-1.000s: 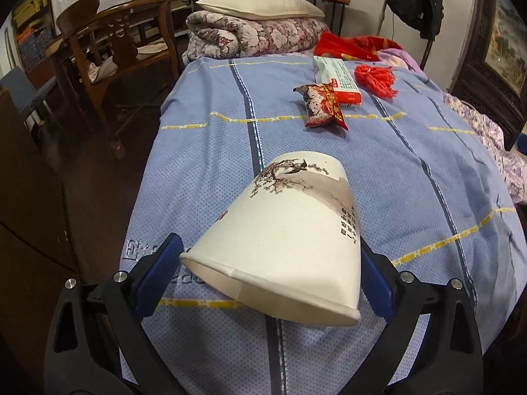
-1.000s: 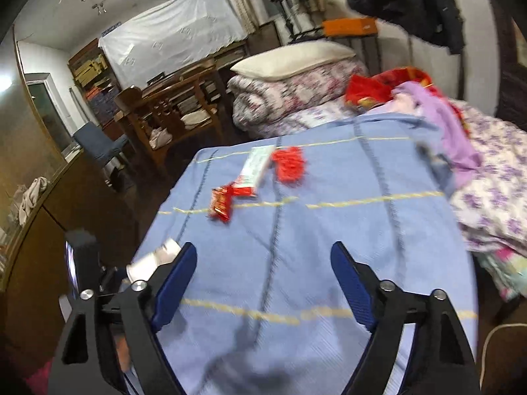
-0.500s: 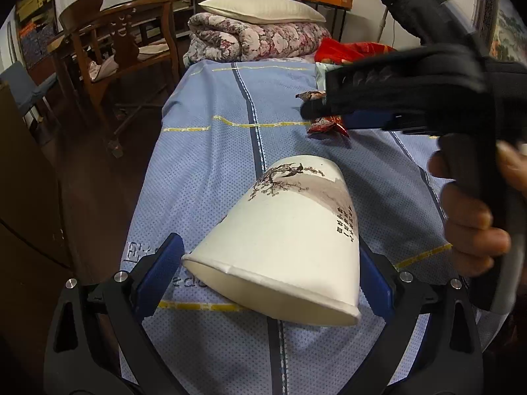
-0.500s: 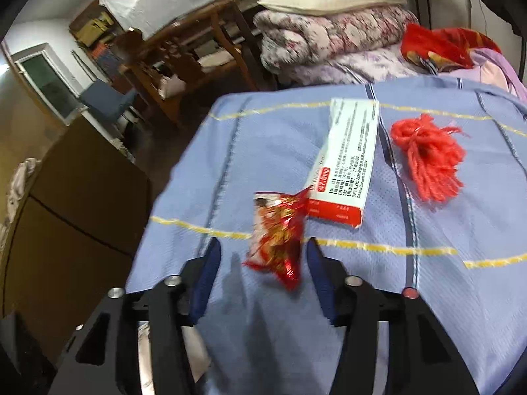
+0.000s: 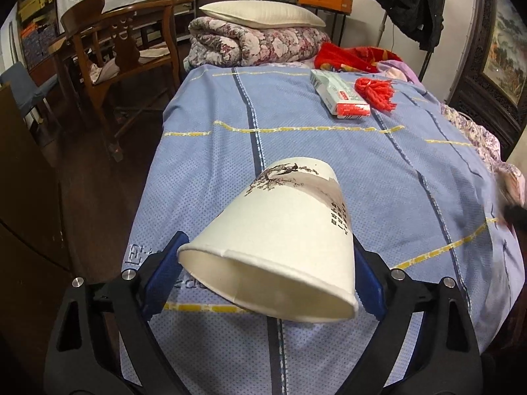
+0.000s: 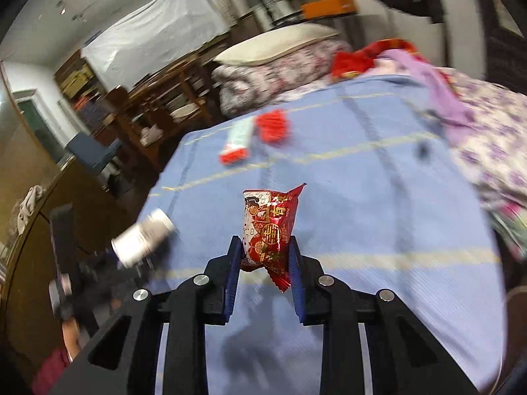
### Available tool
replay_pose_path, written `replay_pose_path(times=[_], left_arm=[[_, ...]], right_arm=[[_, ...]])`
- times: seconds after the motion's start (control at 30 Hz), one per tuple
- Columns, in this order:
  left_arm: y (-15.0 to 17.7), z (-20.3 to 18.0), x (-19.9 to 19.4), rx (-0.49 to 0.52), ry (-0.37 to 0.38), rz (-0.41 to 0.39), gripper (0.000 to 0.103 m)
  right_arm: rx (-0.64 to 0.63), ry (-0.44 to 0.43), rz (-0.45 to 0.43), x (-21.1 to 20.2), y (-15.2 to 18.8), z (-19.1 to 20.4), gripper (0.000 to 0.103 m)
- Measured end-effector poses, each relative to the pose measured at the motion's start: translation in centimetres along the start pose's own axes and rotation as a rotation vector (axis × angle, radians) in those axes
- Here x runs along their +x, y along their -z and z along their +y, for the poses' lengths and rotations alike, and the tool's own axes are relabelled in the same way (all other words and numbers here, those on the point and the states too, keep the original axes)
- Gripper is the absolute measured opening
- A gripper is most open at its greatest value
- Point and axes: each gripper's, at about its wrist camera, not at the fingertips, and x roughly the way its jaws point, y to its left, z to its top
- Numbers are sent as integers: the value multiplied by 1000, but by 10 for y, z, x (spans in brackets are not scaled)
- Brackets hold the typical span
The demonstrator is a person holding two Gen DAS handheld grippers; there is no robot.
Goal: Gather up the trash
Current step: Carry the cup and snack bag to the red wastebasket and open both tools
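Gone from the bedspread since half a second ago is the red snack wrapper (image 6: pixel 268 235): it now sits pinched between the blue pads of the right tool (image 6: pixel 263 265), lifted clear above the blue bedspread (image 6: pixel 378 214), its jaws drawn in close on the foil. That tool has also pulled back out of the left camera's view, where it filled the 2 o'clock area before.

The left tool (image 5: pixel 266 268) keeps its grip on the white paper cup (image 5: pixel 280 240), jaws spread wide against the cup's sides near the rim. The cup lies tilted, open mouth toward the camera, base pointing to 12 o'clock, its printed branch design on top.

On the bedspread at about 1 o'clock in the left view lies a white and red box (image 5: pixel 339 98), with a red yarn tassel (image 5: pixel 375 92) just beside it on the right, touching or nearly so. In the blurred right view the same two sit at 11 o'clock, well apart from the held wrapper, and the cup (image 6: pixel 141 240) shows at 9 o'clock.

A folded floral quilt (image 5: pixel 257 44) topped by a pillow (image 5: pixel 260 13) sits at 12 o'clock.
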Motion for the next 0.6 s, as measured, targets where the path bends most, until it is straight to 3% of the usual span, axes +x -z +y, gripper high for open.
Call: replay_pose_path(times=[0.27,0.47,0.6], left_arm=[[8,-16,-13,66,-35,-56,85],[27,-20,-30,-26,18,-54,85],[33,-41,-57,0,15,-91,85]], right_arm=[[188,49,-32,-84,60,-79,28],[214,83,-52,-113,82,-105,28],[225,67,-62,-122,91,-114,28]])
